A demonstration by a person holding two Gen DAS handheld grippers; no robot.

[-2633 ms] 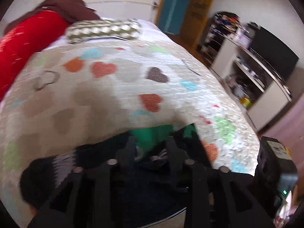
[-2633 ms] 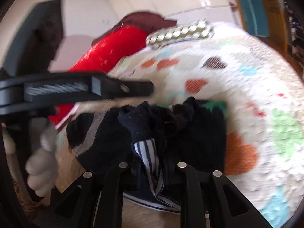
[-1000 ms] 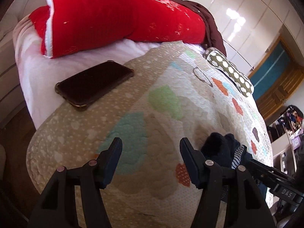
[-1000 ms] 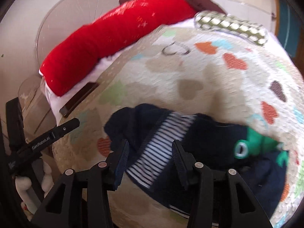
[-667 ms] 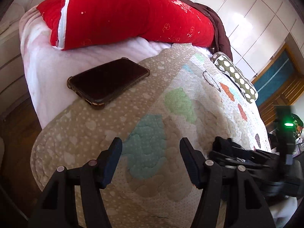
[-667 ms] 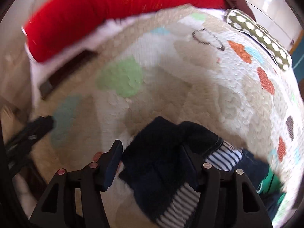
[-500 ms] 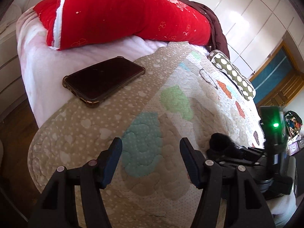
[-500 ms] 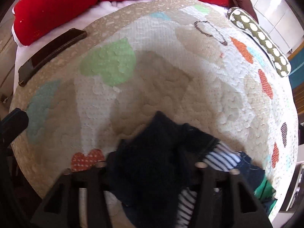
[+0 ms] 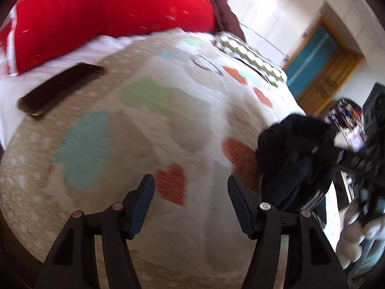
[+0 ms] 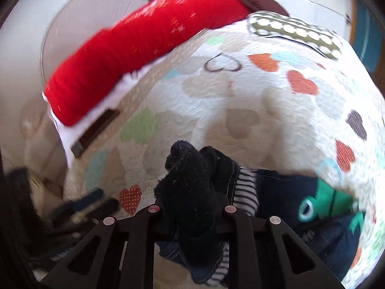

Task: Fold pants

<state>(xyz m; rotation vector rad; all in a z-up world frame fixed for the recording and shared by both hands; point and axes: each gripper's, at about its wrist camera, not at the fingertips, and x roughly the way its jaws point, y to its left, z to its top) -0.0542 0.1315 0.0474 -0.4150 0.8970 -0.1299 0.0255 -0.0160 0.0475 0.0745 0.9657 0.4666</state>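
Observation:
Dark navy pants (image 10: 187,187) with a striped lining and a green frog patch (image 10: 322,204) lie bunched on the heart-patterned quilt (image 10: 240,101). My right gripper (image 10: 190,214) is closing, and a thick wad of the dark fabric stands pinched between its jaws, raised off the quilt. In the left wrist view the same wad (image 9: 296,159) hangs at the right, just beyond my left gripper (image 9: 189,187). That gripper is open over bare quilt (image 9: 168,125) with nothing between its fingers.
A dark phone (image 9: 60,89) lies near the quilt's left edge. A long red pillow (image 9: 96,16) and a polka-dot cushion (image 9: 250,57) sit at the head of the bed. A gloved hand (image 9: 356,240) shows at lower right. The bed edge runs close below both grippers.
The right gripper's jaws have come together on a bunch of the dark pants and raised it. The left gripper has swung right, so the pants now sit close beside its right finger.

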